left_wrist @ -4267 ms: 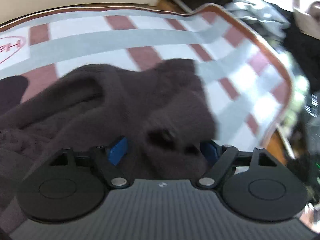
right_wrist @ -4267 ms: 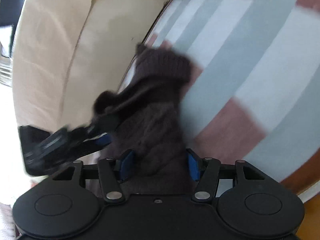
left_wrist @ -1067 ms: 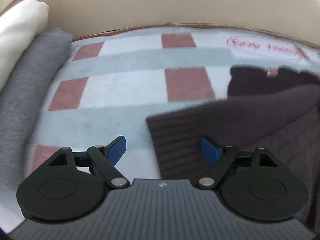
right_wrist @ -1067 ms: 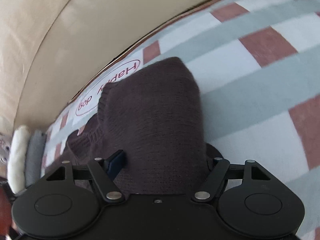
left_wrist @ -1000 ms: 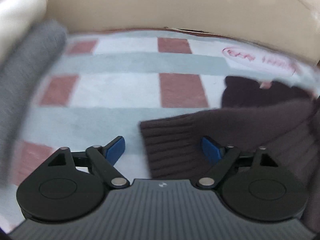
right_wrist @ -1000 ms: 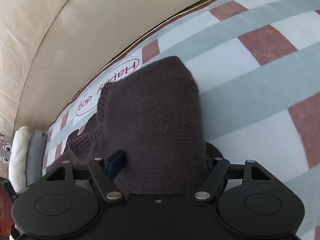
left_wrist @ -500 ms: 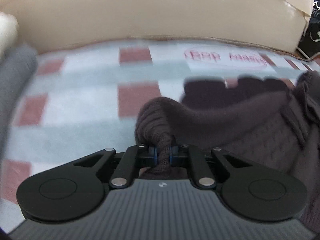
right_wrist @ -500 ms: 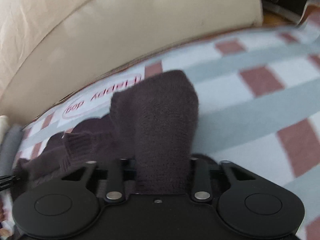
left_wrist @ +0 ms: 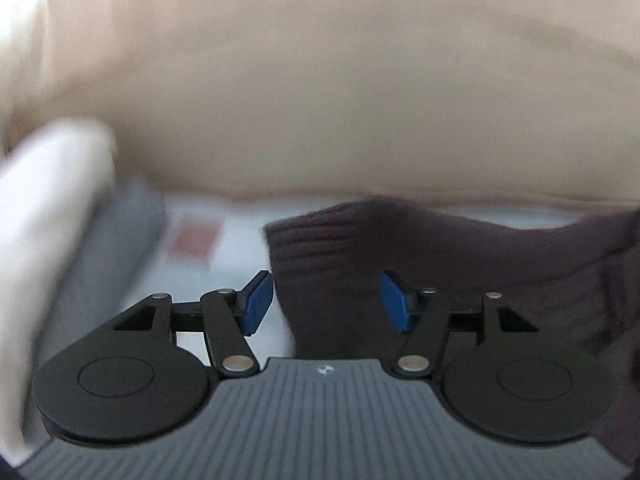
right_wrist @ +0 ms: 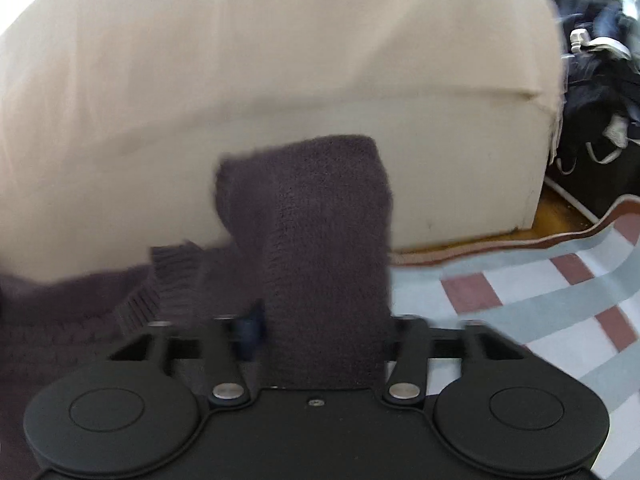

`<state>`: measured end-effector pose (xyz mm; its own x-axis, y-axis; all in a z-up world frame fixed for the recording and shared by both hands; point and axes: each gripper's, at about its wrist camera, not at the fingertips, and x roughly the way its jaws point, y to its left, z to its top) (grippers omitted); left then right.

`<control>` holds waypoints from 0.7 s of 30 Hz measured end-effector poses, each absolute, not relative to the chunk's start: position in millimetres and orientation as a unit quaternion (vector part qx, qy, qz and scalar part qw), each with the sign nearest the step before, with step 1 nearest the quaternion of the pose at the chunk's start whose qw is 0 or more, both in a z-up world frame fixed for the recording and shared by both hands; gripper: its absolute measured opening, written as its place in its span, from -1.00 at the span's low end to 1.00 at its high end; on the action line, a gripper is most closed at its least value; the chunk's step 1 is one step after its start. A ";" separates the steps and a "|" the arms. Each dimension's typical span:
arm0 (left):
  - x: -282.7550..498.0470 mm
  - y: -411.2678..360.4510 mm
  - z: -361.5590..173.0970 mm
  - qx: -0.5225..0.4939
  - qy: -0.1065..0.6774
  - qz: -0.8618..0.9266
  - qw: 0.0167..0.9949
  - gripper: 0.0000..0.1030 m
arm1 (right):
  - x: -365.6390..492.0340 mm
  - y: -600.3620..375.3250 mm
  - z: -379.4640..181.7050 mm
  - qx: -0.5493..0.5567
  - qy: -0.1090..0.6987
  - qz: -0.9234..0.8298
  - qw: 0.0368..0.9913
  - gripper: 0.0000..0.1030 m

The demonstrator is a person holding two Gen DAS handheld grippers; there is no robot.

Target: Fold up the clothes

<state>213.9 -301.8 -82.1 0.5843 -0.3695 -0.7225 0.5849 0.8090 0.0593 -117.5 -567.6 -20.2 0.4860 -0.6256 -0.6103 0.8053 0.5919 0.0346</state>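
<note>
A dark brown knitted sweater (left_wrist: pixel 440 248) lies on a checked blanket (left_wrist: pixel 236 280) in front of a beige sofa. Its ribbed edge sits between the blue pads of my left gripper (left_wrist: pixel 326 304). Those jaws are opening, and the cloth spreads flat across the gap without being pinched. In the right wrist view a folded part of the sweater (right_wrist: pixel 320 208) stands up between the fingers of my right gripper (right_wrist: pixel 324 320). These jaws are opening too; the right pad is hidden behind the cloth. The left wrist view is blurred.
Folded white cloth (left_wrist: pixel 48 200) and grey cloth (left_wrist: pixel 120 240) lie stacked at the blanket's left end. The sofa front (right_wrist: pixel 240 100) rises just behind the sweater. At the far right are the blanket's brown border (right_wrist: pixel 580 232), wooden floor and a dark heap of things (right_wrist: pixel 592 80).
Both grippers closed on the sweater half a second ago and lifted it. Since then both jaws have spread apart again, and both views have tilted up toward the sofa.
</note>
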 end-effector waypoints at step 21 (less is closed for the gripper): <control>82.2 -232.1 -147.7 0.126 0.437 -0.399 0.796 0.45 | -244.9 -433.6 -117.8 0.020 0.438 -0.344 0.830 0.15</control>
<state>82.2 -232.1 -147.7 0.3004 -0.5247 -0.7965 0.7455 0.6501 -0.1471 -244.9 -433.6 -117.8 0.3791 -0.5537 -0.7414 0.5893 0.7622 -0.2679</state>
